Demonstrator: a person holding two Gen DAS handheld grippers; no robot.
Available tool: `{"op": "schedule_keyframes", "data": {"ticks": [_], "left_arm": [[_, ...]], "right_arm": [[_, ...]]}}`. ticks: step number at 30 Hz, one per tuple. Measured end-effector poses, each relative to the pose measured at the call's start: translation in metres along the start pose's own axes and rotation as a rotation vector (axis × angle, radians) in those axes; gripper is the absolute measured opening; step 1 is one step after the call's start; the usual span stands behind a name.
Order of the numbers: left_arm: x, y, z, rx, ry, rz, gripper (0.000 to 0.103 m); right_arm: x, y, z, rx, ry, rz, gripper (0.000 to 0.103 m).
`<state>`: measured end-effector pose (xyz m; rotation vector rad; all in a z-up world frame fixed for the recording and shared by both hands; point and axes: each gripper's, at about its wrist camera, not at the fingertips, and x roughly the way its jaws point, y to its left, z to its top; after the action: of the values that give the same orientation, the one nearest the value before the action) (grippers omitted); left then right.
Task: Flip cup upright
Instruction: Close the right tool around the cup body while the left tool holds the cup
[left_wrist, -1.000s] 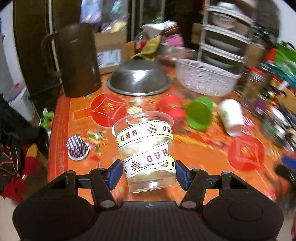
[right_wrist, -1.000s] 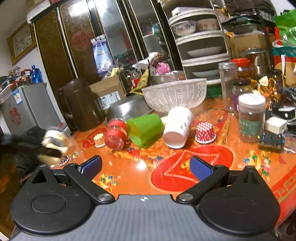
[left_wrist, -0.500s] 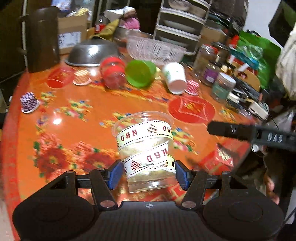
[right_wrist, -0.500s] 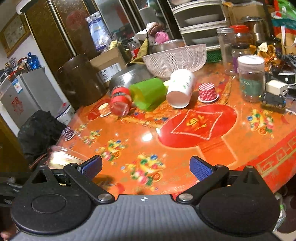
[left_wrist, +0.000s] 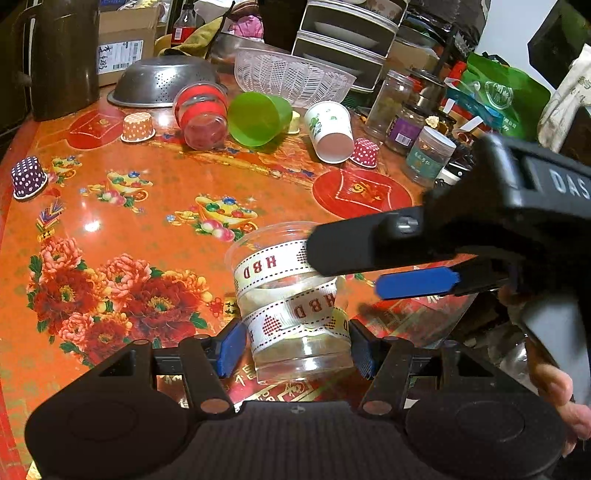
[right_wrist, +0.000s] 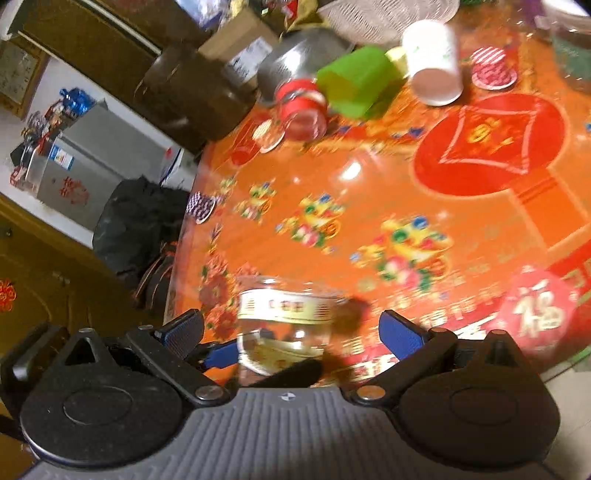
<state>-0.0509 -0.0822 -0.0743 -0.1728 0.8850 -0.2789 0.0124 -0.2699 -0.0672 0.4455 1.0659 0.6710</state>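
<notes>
My left gripper (left_wrist: 295, 345) is shut on the base of a clear plastic cup (left_wrist: 284, 295) wrapped in white "HBD" ribbon and holds it over the near part of the orange table (left_wrist: 122, 221). My right gripper (right_wrist: 291, 330) is open. Its fingers (left_wrist: 413, 282) reach in from the right on either side of the cup's upper half. In the blurred right wrist view the cup (right_wrist: 288, 325) sits between the open fingers, with the left gripper's blue pad (right_wrist: 221, 356) on it.
On their sides at the far end lie a red-banded jar (left_wrist: 201, 114), a green cup (left_wrist: 258, 118) and a white paper cup (left_wrist: 330, 131). Small dotted paper cups (left_wrist: 27, 177), a steel colander (left_wrist: 162, 79), a white basket (left_wrist: 291, 75) and jars (left_wrist: 428, 155) stand around.
My right gripper has swung in from the right and tilted down, so its open fingers now flank the cup. My left gripper, still holding the cup, has shifted along the table's near edge.
</notes>
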Motion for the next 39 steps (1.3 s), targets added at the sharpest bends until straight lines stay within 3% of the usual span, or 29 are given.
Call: {"op": "schedule_keyframes", "data": {"ticks": [9, 15, 27, 39], "left_arm": [[0.000, 0.004, 0.000, -0.016, 0.004, -0.019, 0.063], [0.000, 0.004, 0.000, -0.022, 0.005, -0.024, 0.063], [0.000, 0.006, 0.001, -0.031, 0.006, -0.030, 0.064], [0.000, 0.006, -0.001, -0.037, 0.003, -0.028, 0.064]], "right_arm": [[0.029, 0.012, 0.014, 0.015, 0.082, -0.042, 0.102], [0.040, 0.014, 0.019, 0.033, 0.122, -0.066, 0.089], [0.047, 0.016, 0.023, 0.024, 0.132, -0.117, 0.074], [0.048, 0.013, 0.024, 0.033, 0.138, -0.103, 0.071]]}}
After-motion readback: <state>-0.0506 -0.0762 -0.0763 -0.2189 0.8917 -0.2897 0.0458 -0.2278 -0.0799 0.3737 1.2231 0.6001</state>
